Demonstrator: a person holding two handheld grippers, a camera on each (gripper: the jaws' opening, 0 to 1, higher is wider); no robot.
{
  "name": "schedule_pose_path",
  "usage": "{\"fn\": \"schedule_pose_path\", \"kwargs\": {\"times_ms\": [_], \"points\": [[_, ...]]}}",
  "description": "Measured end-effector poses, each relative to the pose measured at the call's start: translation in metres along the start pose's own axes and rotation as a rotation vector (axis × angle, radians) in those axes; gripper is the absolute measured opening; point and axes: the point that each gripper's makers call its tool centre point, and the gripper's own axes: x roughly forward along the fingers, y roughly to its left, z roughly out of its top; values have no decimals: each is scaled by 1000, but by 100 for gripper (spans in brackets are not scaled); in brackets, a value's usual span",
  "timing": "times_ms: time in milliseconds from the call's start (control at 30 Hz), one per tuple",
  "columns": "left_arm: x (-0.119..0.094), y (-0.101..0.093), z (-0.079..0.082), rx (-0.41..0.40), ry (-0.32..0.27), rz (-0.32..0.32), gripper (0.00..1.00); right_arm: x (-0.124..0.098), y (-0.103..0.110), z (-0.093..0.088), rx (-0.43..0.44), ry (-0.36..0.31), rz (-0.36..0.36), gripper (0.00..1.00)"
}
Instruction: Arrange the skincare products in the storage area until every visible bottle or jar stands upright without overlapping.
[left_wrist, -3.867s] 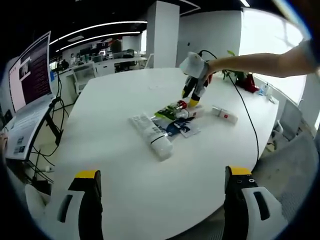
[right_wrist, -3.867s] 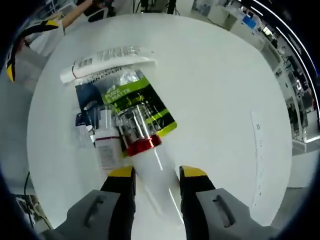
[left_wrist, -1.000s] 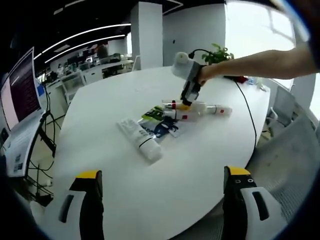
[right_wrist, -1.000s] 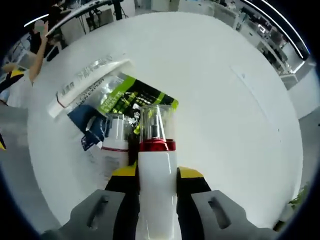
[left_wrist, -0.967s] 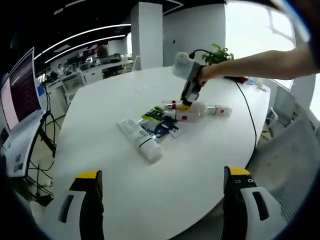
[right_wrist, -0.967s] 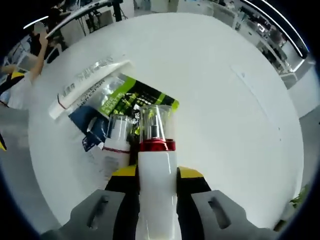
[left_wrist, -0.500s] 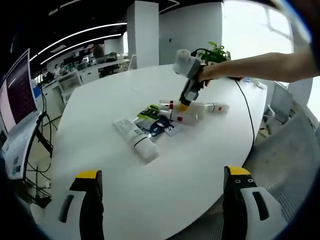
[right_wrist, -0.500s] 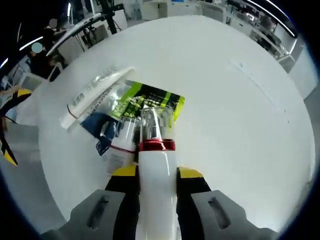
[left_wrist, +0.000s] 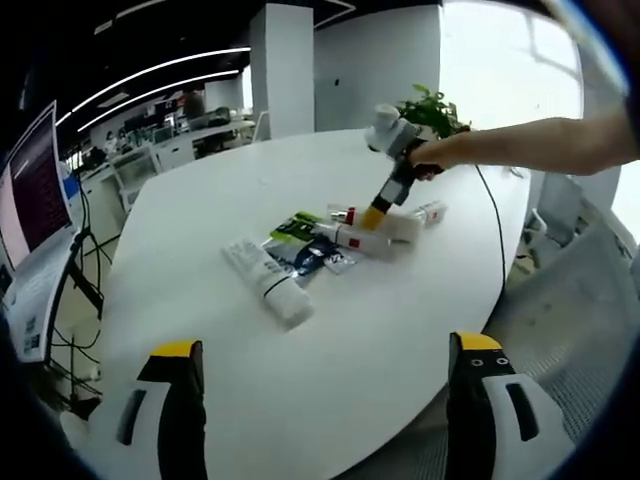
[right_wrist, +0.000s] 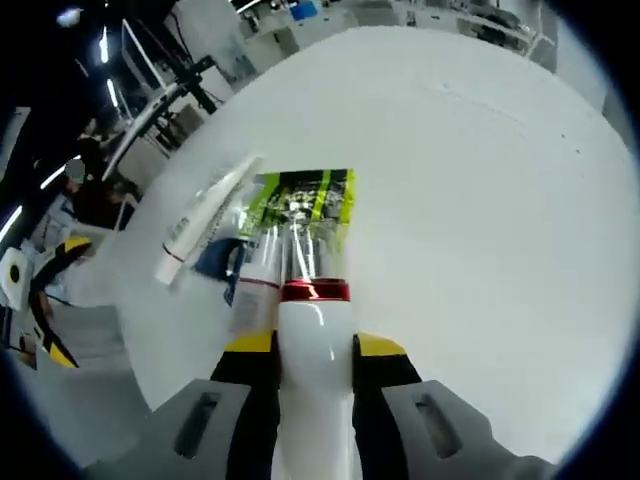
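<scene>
Right now the bottle (right_wrist: 313, 370) is white with a red ring and a clear cap, and it sits pinched between the two yellow-tipped jaws of the right gripper (right_wrist: 312, 345). In the left gripper view that bottle (left_wrist: 352, 238) leans over the pile on the table (left_wrist: 240, 360), with the right gripper (left_wrist: 374, 215) clamped on it (a person's hand (left_wrist: 432, 157) holds the tool).

Just past the cap lies a green packet (right_wrist: 300, 205), flat on the table (right_wrist: 480, 200). Beside it is a long white tube (right_wrist: 205, 230), and a blue packet (right_wrist: 215, 258) rests between them. A second small bottle (right_wrist: 252, 290) with a red band lies on its side, touching the held one.

The left gripper (left_wrist: 320, 420) hangs near the table edge, well apart from the pile, its jaws spread wide with nothing between them. The white tube (left_wrist: 268, 282) is the nearest thing to it. Another small bottle (left_wrist: 428, 212) lies behind the pile.
</scene>
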Motion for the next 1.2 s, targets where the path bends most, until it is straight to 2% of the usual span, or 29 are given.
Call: {"fn": "schedule_pose_path", "kwargs": {"times_ms": [333, 600, 733, 1200], "points": [[0, -2, 0, -1, 6, -10, 98, -13, 8, -5, 300, -188, 171, 24], [0, -7, -1, 0, 9, -34, 99, -22, 14, -8, 426, -321, 265, 24], [1, -11, -3, 12, 23, -46, 99, -26, 19, -11, 422, -349, 273, 25], [2, -19, -2, -5, 15, -88, 99, -40, 41, -5, 290, -498, 275, 25]]}}
